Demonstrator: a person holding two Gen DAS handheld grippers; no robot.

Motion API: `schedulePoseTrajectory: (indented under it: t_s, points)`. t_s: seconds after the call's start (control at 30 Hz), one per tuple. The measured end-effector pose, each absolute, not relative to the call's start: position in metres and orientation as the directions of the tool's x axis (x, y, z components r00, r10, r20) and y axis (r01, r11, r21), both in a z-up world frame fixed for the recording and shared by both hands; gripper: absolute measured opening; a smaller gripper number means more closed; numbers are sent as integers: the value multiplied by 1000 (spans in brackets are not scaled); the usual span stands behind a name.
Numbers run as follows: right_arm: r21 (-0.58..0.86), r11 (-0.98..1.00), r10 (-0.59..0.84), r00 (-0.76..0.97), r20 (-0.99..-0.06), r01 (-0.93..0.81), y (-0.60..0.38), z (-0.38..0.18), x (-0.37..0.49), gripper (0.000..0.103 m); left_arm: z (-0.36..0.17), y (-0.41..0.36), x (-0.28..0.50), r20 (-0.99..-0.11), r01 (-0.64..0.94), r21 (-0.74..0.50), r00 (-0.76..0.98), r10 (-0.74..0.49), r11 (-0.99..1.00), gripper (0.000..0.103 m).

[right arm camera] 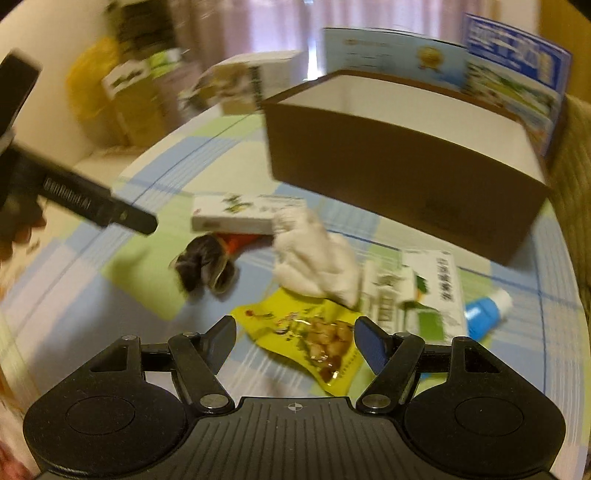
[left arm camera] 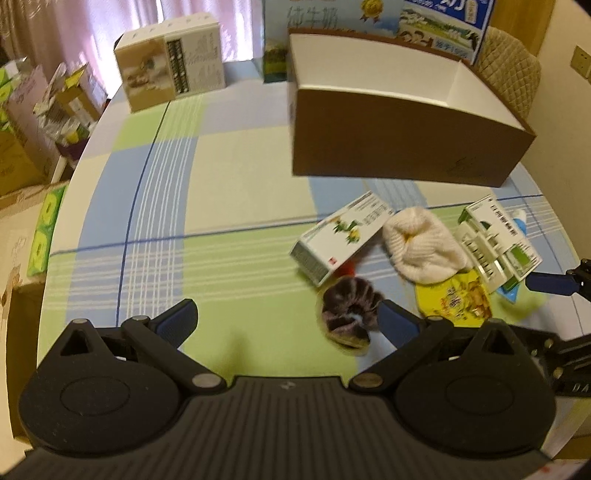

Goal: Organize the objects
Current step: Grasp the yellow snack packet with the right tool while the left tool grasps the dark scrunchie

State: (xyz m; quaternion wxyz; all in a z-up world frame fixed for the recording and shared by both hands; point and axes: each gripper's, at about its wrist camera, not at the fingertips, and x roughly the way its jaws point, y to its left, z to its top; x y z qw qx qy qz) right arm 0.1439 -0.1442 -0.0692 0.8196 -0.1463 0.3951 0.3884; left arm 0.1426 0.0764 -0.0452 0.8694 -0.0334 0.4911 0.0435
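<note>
A pile lies on the checked tablecloth in front of an open brown box: a white medicine box, a dark fuzzy scrunchie, a white knitted piece, a yellow snack pouch, a green-white carton and a blue tube. My left gripper is open and empty, its right finger beside the scrunchie. My right gripper is open just over the yellow pouch.
A printed carton stands at the table's far left and a blue milk carton behind the brown box. Cardboard boxes crowd the floor past the table's left edge. A padded chair is at the far right.
</note>
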Motion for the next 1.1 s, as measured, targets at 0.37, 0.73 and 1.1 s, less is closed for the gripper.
schedulePoseTrajectory:
  t_s: [0.37, 0.73, 1.1]
  points:
    - [-160, 504, 440, 412, -798, -849, -116, -113, 139, 69, -60, 93, 139, -878, -166, -11, 474, 70, 986, 102]
    - [-206, 468, 444, 431, -786, -859, -105, -128, 149, 56, -73, 94, 142, -895, -175, -15, 442, 64, 984, 102]
    - [-98, 571, 468, 421, -777, -815, -108, -104, 156, 0, -77, 86, 143, -898, -158, -26, 437, 46, 987, 102]
